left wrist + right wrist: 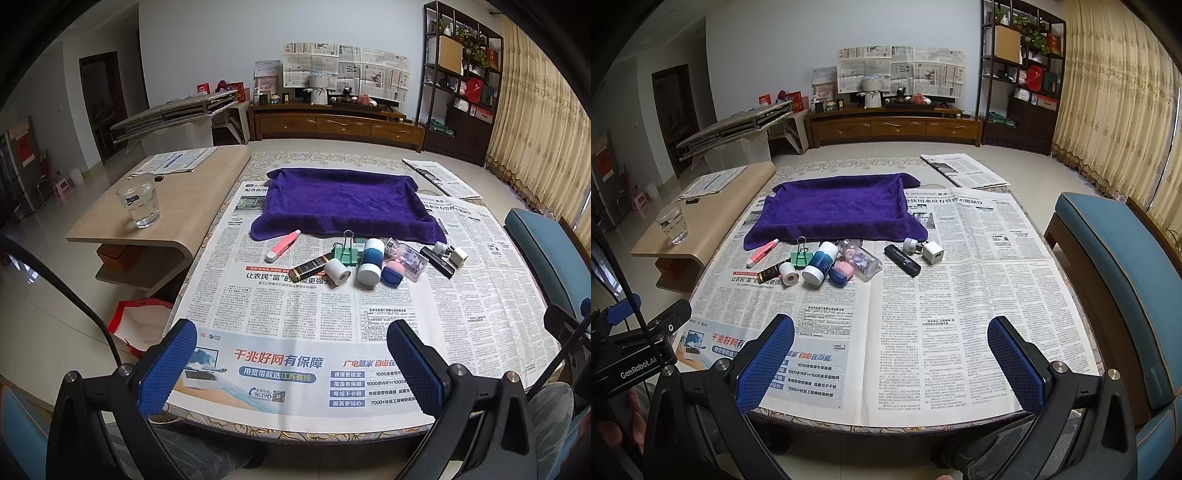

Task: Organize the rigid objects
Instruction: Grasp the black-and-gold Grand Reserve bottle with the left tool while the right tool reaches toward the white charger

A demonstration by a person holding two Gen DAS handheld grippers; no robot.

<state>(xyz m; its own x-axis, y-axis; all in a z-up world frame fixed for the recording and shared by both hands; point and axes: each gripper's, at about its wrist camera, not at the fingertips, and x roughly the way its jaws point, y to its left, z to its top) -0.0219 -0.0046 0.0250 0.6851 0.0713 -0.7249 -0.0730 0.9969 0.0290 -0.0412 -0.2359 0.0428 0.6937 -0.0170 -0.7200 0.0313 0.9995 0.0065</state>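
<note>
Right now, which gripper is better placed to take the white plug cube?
Right, probably. The white plug cube lies at the cluster's right end, nearly ahead of the open right gripper. From the left gripper, also open, it lies far off to the right.

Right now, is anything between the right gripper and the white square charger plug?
Nothing visible blocks it. The open right gripper faces bare newspaper up to the white square charger plug; a black rectangular stick lies just left of it.
</note>
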